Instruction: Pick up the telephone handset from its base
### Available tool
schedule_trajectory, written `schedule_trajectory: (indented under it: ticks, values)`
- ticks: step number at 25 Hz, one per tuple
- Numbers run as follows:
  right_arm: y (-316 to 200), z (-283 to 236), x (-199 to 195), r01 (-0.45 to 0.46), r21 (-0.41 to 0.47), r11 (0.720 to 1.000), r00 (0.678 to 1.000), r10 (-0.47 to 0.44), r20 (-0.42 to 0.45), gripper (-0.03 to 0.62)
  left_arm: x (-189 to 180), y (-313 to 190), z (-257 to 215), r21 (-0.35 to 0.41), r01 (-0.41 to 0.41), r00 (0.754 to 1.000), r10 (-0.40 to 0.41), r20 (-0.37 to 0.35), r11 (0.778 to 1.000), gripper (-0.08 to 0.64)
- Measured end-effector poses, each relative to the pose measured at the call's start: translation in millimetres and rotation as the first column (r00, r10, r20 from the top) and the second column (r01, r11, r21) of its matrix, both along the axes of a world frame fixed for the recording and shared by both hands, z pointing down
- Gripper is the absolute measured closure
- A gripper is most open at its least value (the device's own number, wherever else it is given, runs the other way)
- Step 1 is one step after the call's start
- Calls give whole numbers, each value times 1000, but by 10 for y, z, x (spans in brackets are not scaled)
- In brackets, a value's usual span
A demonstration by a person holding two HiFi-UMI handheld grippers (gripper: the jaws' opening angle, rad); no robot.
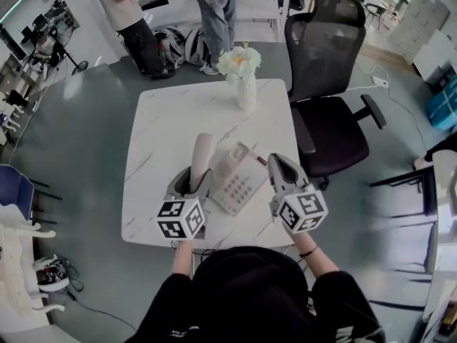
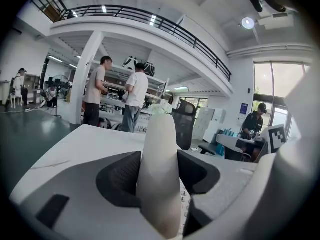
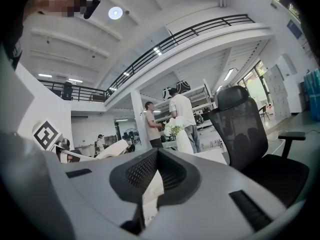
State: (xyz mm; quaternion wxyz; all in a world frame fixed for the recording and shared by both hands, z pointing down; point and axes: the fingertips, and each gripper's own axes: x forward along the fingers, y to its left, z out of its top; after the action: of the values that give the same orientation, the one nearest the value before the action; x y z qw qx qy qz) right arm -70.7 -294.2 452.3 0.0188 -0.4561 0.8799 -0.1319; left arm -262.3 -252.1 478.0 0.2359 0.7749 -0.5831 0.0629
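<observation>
The cream telephone handset (image 1: 203, 152) stands tilted upward off the base, with my left gripper (image 1: 196, 175) shut on its lower part. In the left gripper view the handset (image 2: 159, 149) fills the gap between the two dark pads of that gripper (image 2: 159, 160). The white keypad base (image 1: 239, 182) lies on the marble table (image 1: 161, 131) just right of the handset. My right gripper (image 1: 273, 161) hovers at the base's right edge, its tips together and nothing held. In the right gripper view its jaws (image 3: 157, 153) meet at the tips, with the handset (image 3: 112, 147) off to the left.
A white vase of flowers (image 1: 245, 84) stands at the table's far edge. A black office chair (image 1: 328, 70) sits close to the table's right side. Two people (image 1: 214, 9) stand beyond the table. A blue chair (image 1: 14, 191) is at far left.
</observation>
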Motion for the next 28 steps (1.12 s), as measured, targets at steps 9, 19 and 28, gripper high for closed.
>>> schedule_trajectory:
  ticks: [9, 19, 28]
  values:
    - [-16, -176, 66, -8, 41, 999, 1000, 7, 18, 601, -287, 115, -263, 46, 105, 994, -103, -37, 993, 345]
    - [-64, -369, 135, -1, 92, 996, 999, -2, 37, 601, -554, 284, -428, 89, 218, 975, -213, -65, 972, 345]
    - [-60, -535, 153, 10, 144, 990, 999, -15, 38, 601, -695, 435, -514, 105, 299, 953, -291, -82, 948, 345]
